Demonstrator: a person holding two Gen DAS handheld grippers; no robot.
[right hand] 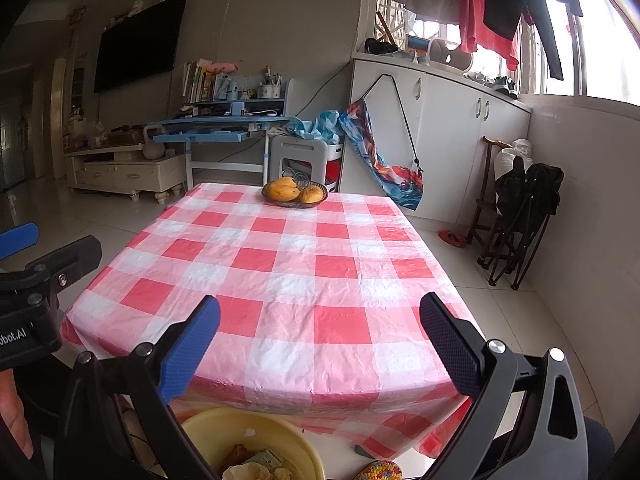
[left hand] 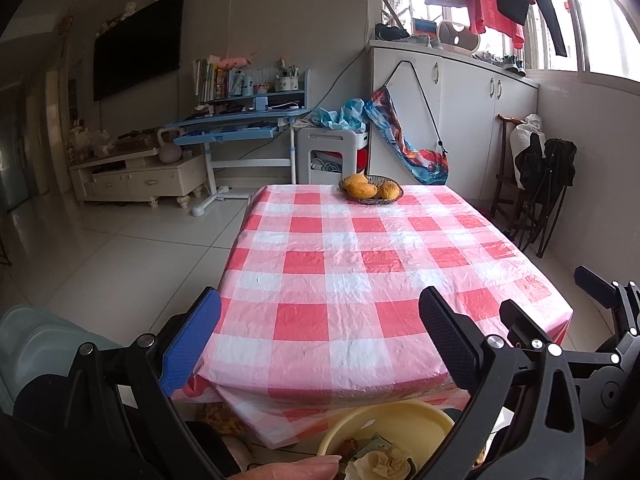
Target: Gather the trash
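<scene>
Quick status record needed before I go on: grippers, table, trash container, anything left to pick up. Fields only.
left gripper: open, nothing held, at the near table edge
right gripper: open, nothing held, at the near table edge
table: red and white checked cloth, no loose trash visible on it
fruit basket: at the far end of the table, holds yellow-orange fruit
yellow basin: below the near edge, holds crumpled paper and other scraps
left to pick up: nothing seen on the tabletop; floor only partly in view

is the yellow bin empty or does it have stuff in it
Not empty: the yellow bin below the table edge holds crumpled paper and other scraps.
</scene>
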